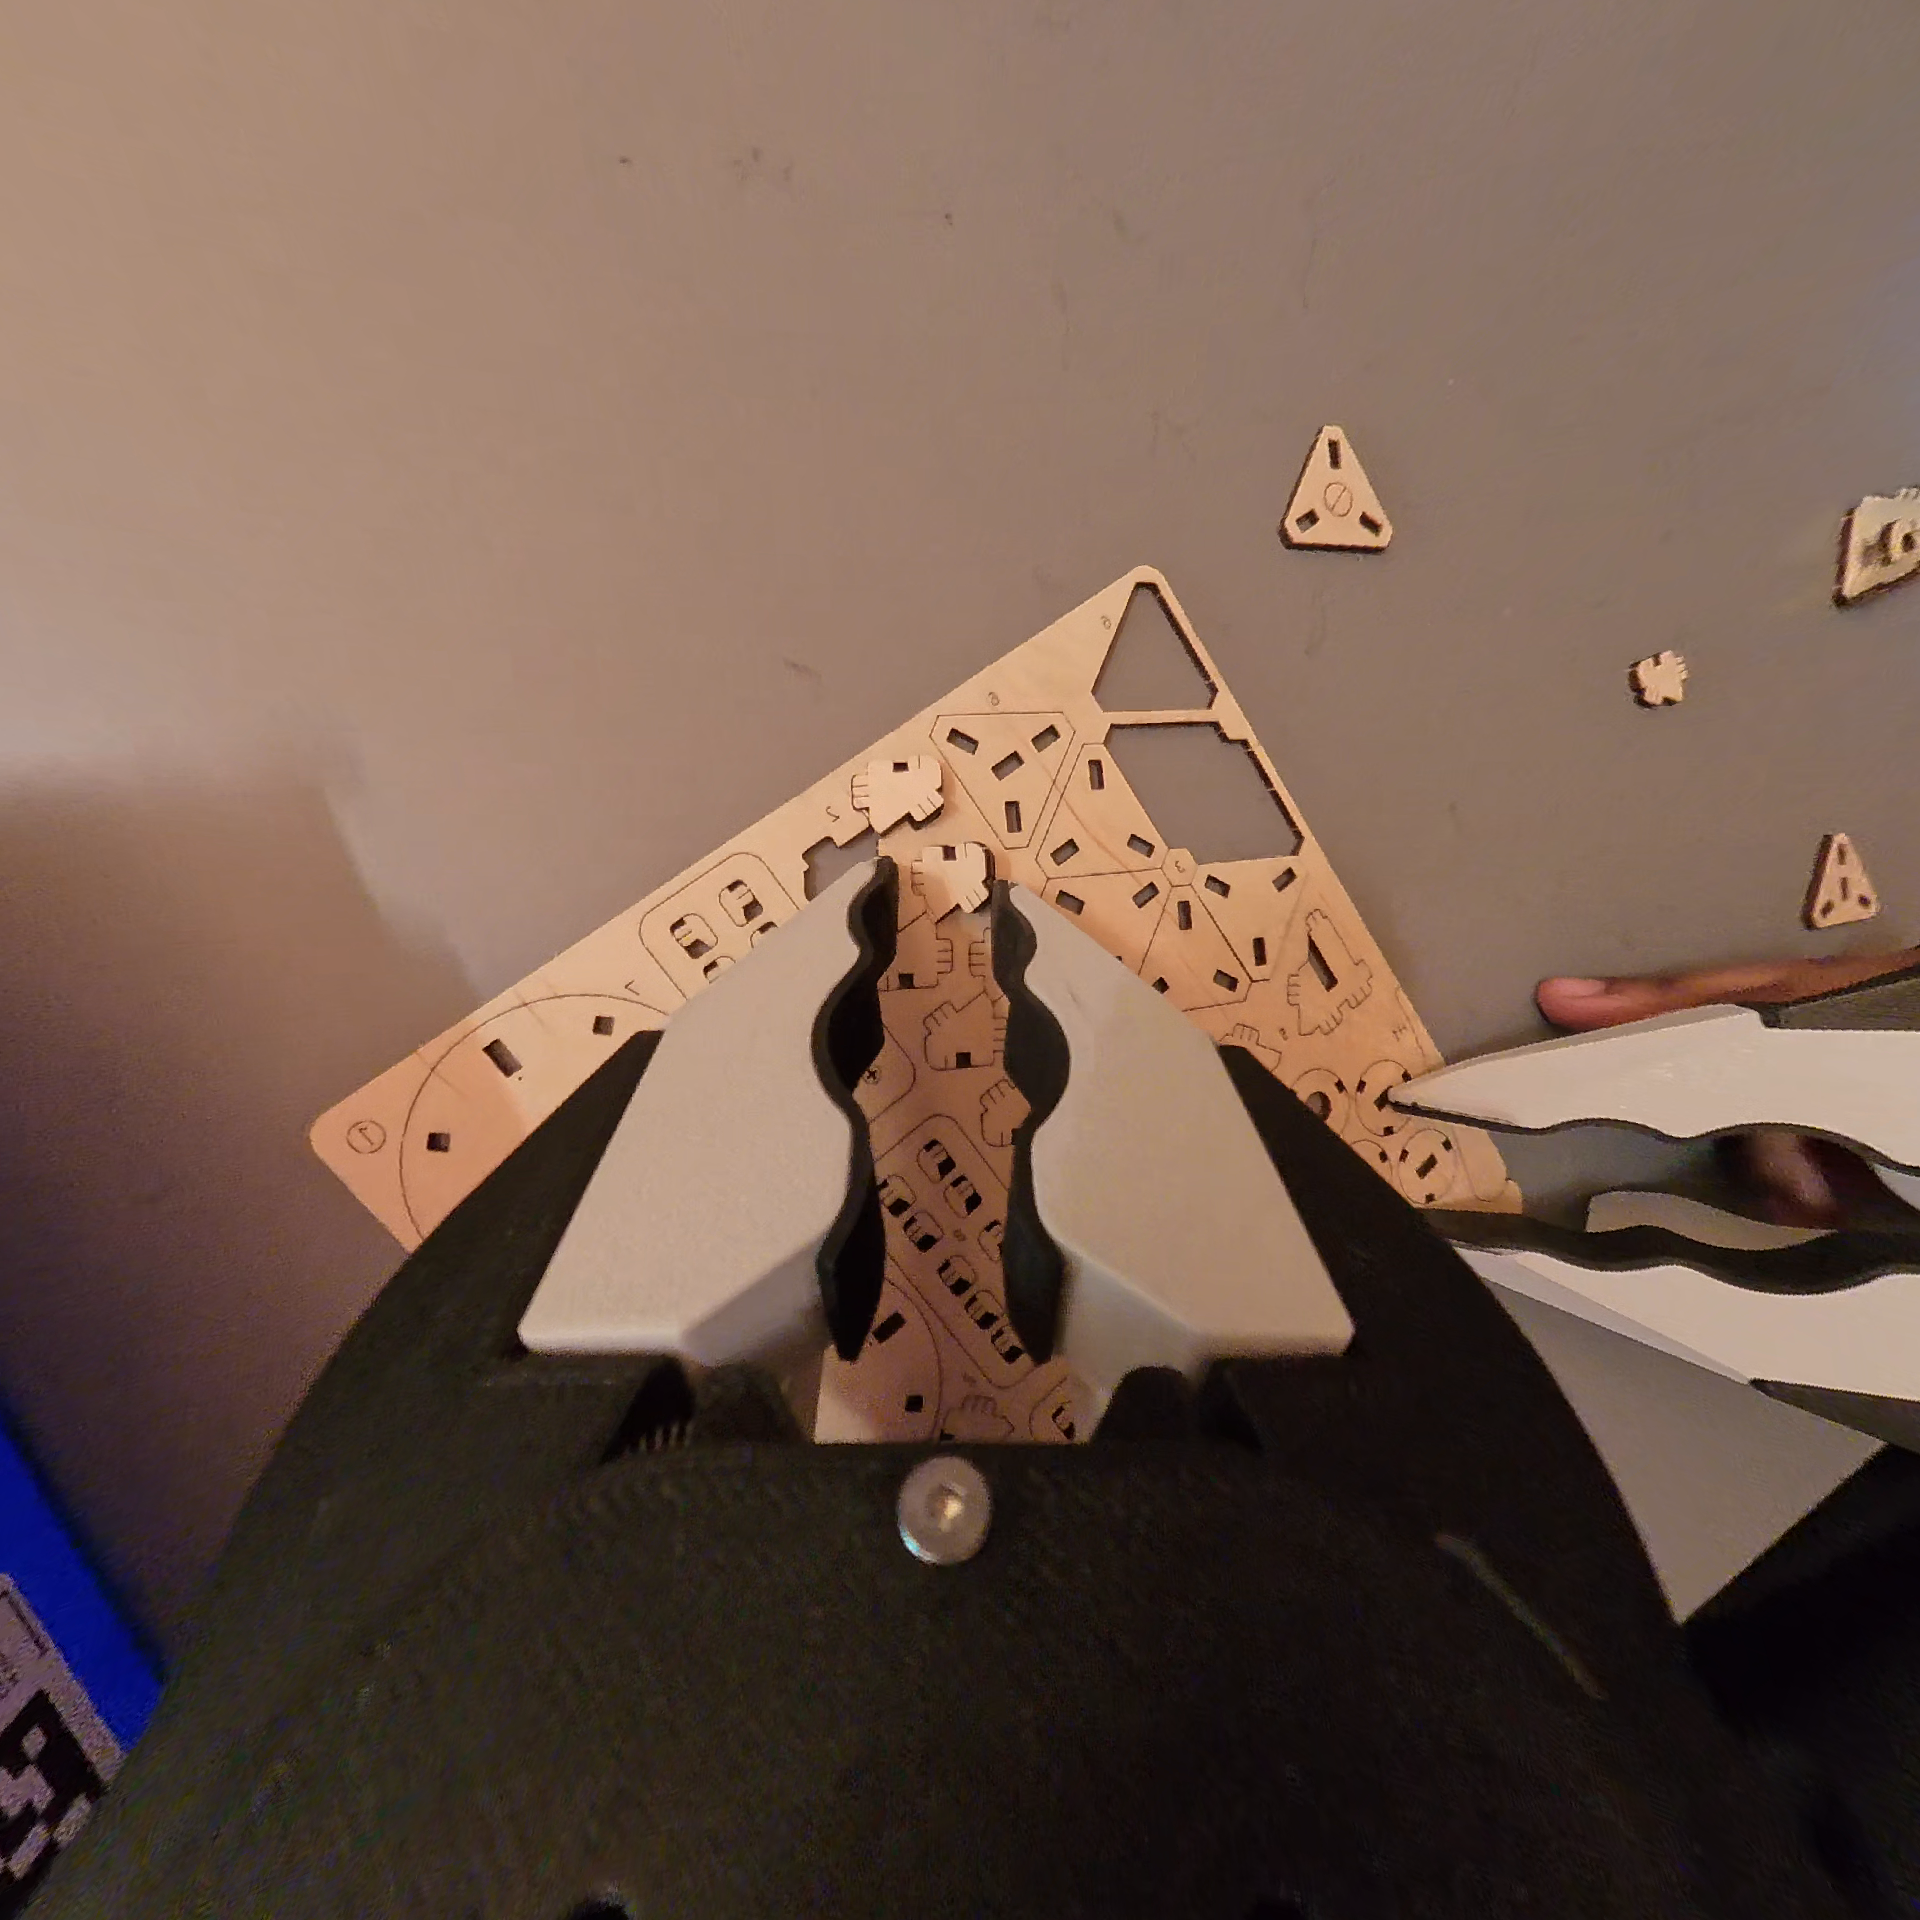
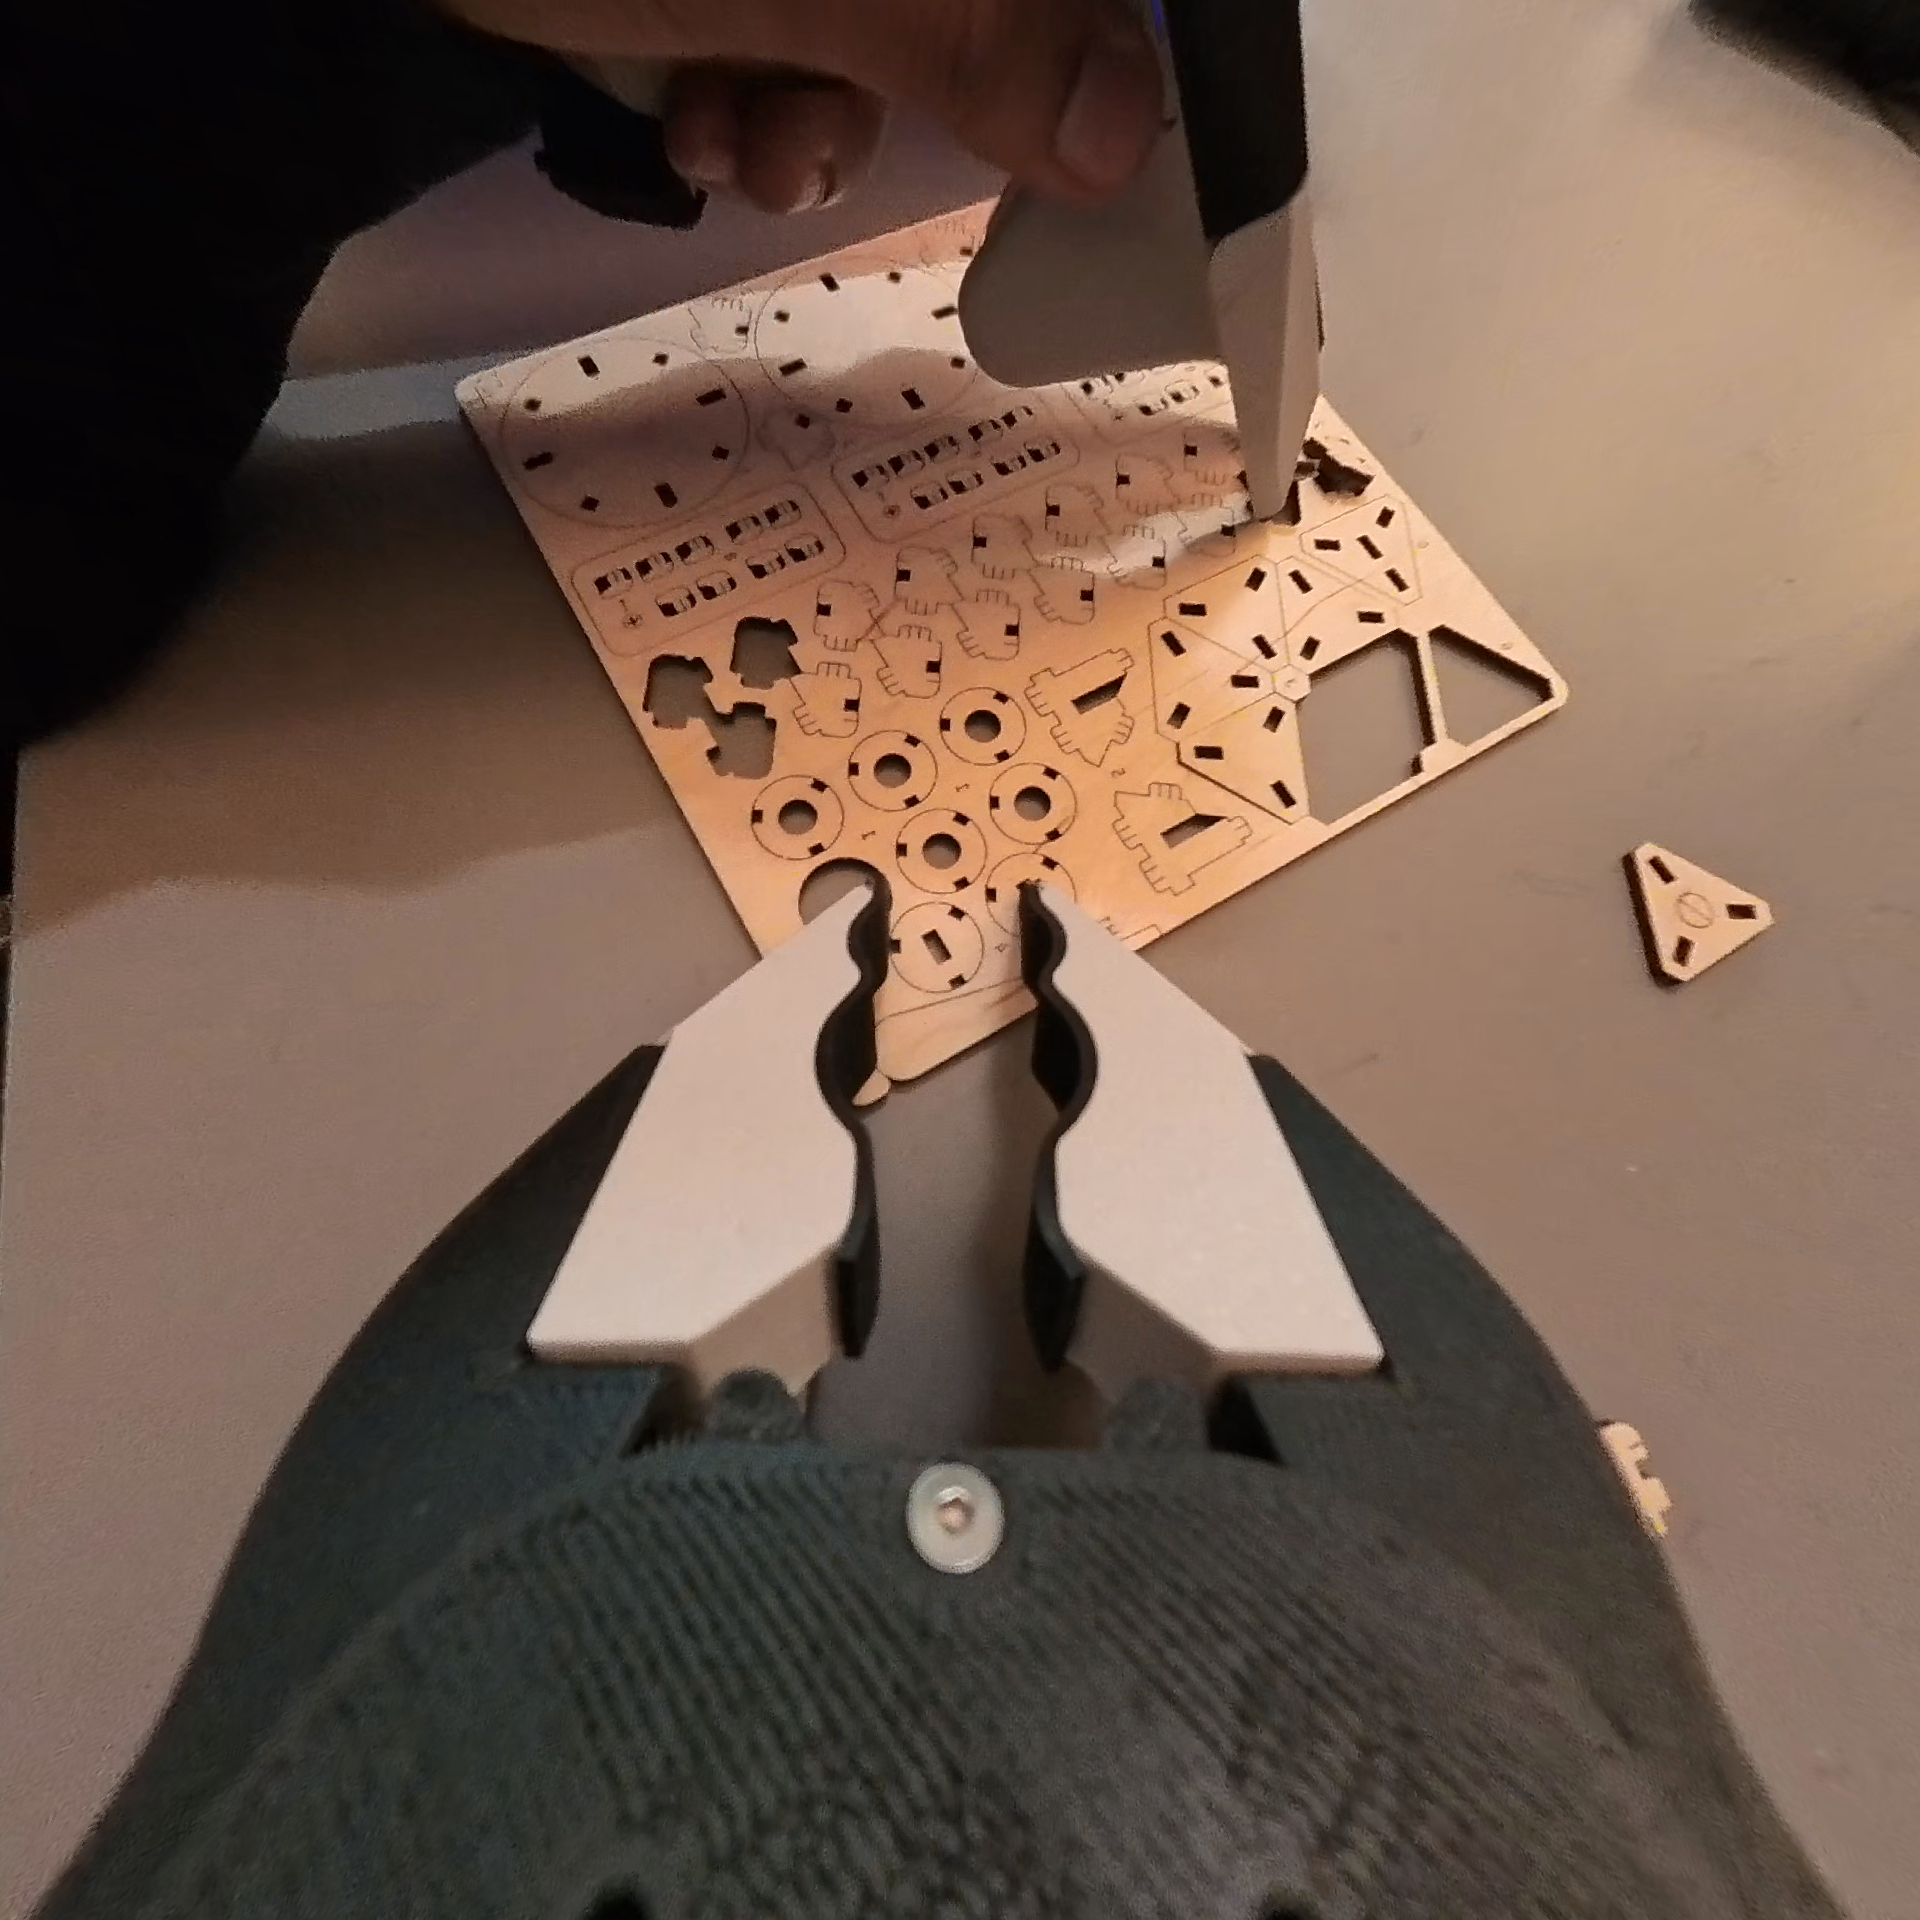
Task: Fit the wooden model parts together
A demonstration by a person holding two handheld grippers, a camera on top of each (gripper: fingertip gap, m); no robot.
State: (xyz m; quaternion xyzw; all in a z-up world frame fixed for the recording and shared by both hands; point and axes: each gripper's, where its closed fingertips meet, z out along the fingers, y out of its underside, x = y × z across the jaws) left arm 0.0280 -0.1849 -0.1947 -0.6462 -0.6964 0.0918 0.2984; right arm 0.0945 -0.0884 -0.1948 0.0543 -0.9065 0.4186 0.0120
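A laser-cut wooden sheet (image 1: 582,1049) lies flat on the grey table (image 1: 727,416); it also shows in the right wrist view (image 2: 790,520). Two small toothed pieces sit loose on top of it, one (image 1: 900,795) just beyond my left gripper (image 1: 943,873) and one (image 1: 951,878) between its tips. The pads do not press on that piece, so the left gripper is open. In the right wrist view the left gripper (image 2: 1273,488) points down onto the sheet's far edge. My right gripper (image 2: 948,896) is open over the sheet's near corner, above the ring pieces (image 2: 940,850), and holds nothing.
Loose wooden triangles (image 1: 1337,499) (image 1: 1844,883), a small toothed piece (image 1: 1659,678) and a built-up part (image 1: 1886,545) lie on the table right of the sheet. One triangle shows in the right wrist view (image 2: 1694,912). A person's hand (image 2: 831,114) holds the left gripper. A blue object (image 1: 62,1558) is at the lower left. Spacing between my two grippers at the tips: around 12 centimeters. My left gripper is the nearer one to the blue object (image 1: 62,1558): about 15 centimeters, against 25 centimeters.
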